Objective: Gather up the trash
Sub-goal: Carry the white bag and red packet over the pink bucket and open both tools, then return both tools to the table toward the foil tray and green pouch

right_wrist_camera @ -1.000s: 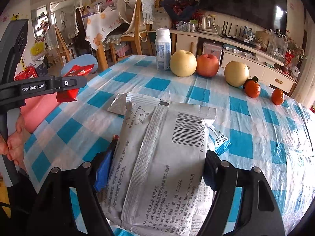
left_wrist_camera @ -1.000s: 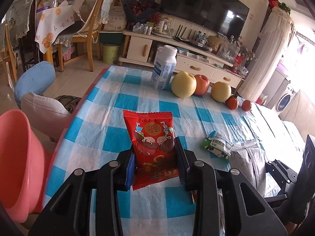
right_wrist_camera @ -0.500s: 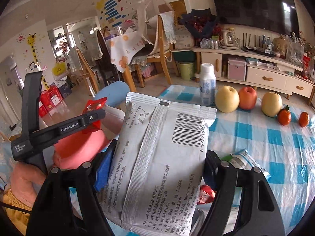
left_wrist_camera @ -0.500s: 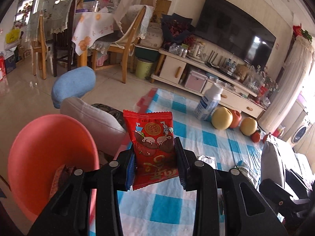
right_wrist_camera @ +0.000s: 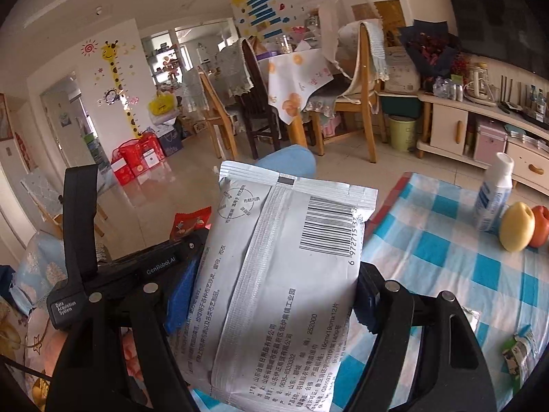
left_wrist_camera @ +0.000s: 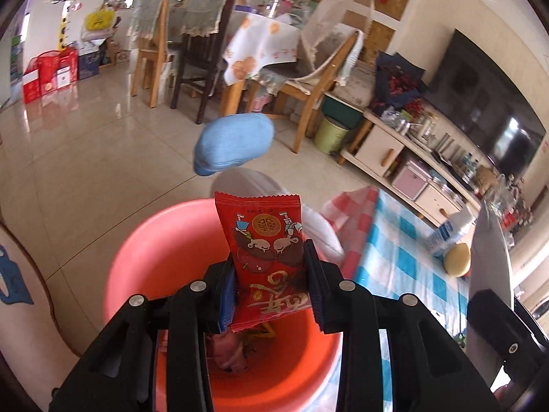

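Progress looks to be around the midpoint, judging by what lies where. Left gripper (left_wrist_camera: 271, 274) is clamped on a red snack wrapper (left_wrist_camera: 264, 240) and holds it upright directly over the mouth of the pink plastic bin (left_wrist_camera: 144, 267), so that piece appears ready to be let go. Some crumpled rubbish already lies at the bottom of the bin, so at least one item seems collected.

Right gripper (right_wrist_camera: 271, 295) has its jaws wide but pressed against both edges of a large silver foil pouch (right_wrist_camera: 284, 274), printed side with the barcode facing the camera. That pouch is above the edge of the blue-checked tablecloth (right_wrist_camera: 446, 257), beside the left gripper, and not yet over the bin as far as I can tell.

Still to gather on the table: a small green-and-white wrapper (right_wrist_camera: 520, 353) near the right edge of the right wrist view, and a scrap of clear or silver packaging (right_wrist_camera: 471, 317) just above it. The milk bottle (right_wrist_camera: 494, 192), pear (right_wrist_camera: 516, 226) and apple (right_wrist_camera: 539, 225) are probably not trash.
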`<state>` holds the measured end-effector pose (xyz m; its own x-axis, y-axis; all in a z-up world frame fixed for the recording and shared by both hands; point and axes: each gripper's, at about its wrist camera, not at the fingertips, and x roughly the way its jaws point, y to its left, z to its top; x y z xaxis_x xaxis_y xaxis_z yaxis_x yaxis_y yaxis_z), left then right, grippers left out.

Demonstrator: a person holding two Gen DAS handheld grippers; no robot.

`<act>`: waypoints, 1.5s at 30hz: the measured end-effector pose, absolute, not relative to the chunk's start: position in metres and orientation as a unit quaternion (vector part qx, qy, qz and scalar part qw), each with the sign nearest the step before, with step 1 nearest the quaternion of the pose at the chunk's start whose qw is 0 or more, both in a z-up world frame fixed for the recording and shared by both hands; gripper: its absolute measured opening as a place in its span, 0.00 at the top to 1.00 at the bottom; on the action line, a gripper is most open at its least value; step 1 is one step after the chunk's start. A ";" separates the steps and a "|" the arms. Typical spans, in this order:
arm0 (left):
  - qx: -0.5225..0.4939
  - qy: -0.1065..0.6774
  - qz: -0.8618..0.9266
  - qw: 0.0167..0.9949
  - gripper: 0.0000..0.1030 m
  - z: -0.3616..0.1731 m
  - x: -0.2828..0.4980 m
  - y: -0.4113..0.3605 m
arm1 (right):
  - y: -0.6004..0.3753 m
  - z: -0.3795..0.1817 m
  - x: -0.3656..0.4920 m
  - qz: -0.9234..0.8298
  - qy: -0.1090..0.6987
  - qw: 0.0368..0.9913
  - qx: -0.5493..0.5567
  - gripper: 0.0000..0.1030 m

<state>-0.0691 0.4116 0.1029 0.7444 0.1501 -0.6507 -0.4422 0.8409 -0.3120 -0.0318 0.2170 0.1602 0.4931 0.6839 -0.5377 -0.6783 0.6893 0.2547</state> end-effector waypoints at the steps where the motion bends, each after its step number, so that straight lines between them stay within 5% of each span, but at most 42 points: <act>1: -0.234 0.318 0.169 0.903 0.65 0.101 -0.071 0.418 | 0.229 0.159 -0.031 0.400 0.315 0.861 0.003 0.26; 10: -0.275 0.330 0.200 0.880 0.62 0.082 -0.082 0.461 | 0.299 0.135 -0.011 0.436 0.346 0.831 0.023 0.26; 14: -0.281 0.340 0.212 0.872 0.36 0.076 -0.080 0.468 | 0.301 0.125 -0.006 0.430 0.356 0.829 0.038 0.20; 25: -0.233 0.311 0.247 0.888 0.15 0.086 -0.074 0.451 | 0.238 0.124 -0.029 0.368 0.329 0.869 -0.006 0.13; 45: -0.074 0.316 0.198 0.925 0.11 0.104 -0.046 0.354 | 0.131 0.109 -0.087 0.284 0.297 0.905 -0.108 0.08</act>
